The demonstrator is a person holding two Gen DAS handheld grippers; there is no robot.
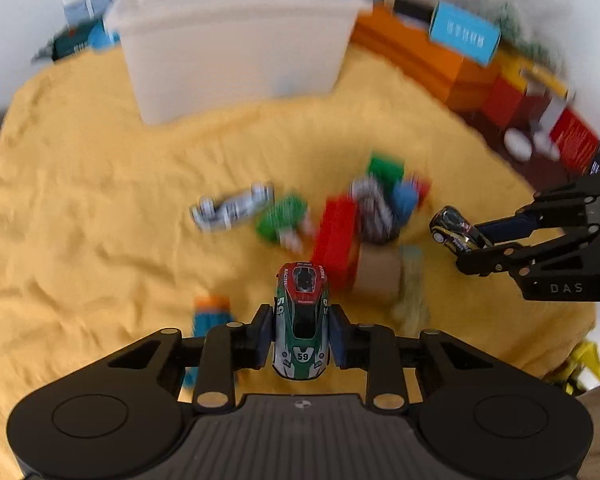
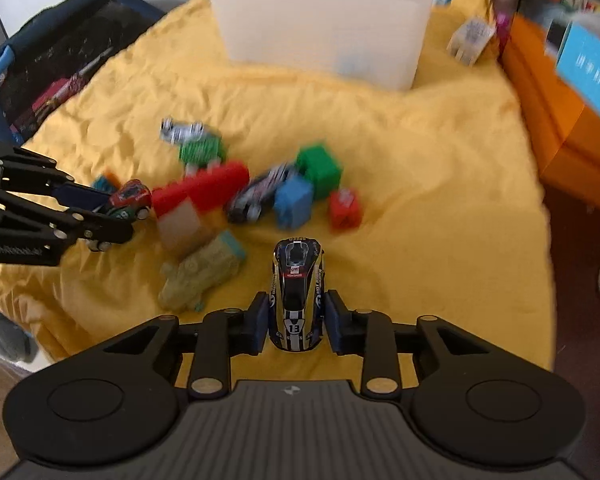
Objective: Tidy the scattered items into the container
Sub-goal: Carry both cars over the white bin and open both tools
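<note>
My left gripper (image 1: 301, 334) is shut on a green, white and red toy car (image 1: 301, 322) numbered 59, held above the yellow cloth. It also shows in the right wrist view (image 2: 126, 204). My right gripper (image 2: 296, 316) is shut on a black and gold toy car (image 2: 297, 294) numbered 13, also seen in the left wrist view (image 1: 454, 229). The translucent white container (image 1: 236, 40) stands at the far side of the cloth (image 2: 324, 20). A blurred pile of toys lies between: a silver car (image 1: 232, 207), a red block (image 1: 336, 236), green blocks (image 2: 320, 168), a blue block (image 2: 294, 202).
An orange box (image 1: 412, 56) and other boxes line the right edge. A dark blue bin (image 2: 40, 64) with items stands at the left of the cloth. A small red block (image 2: 344, 208), a tan block (image 2: 180, 224) and a pale green toy (image 2: 202, 274) lie near the pile.
</note>
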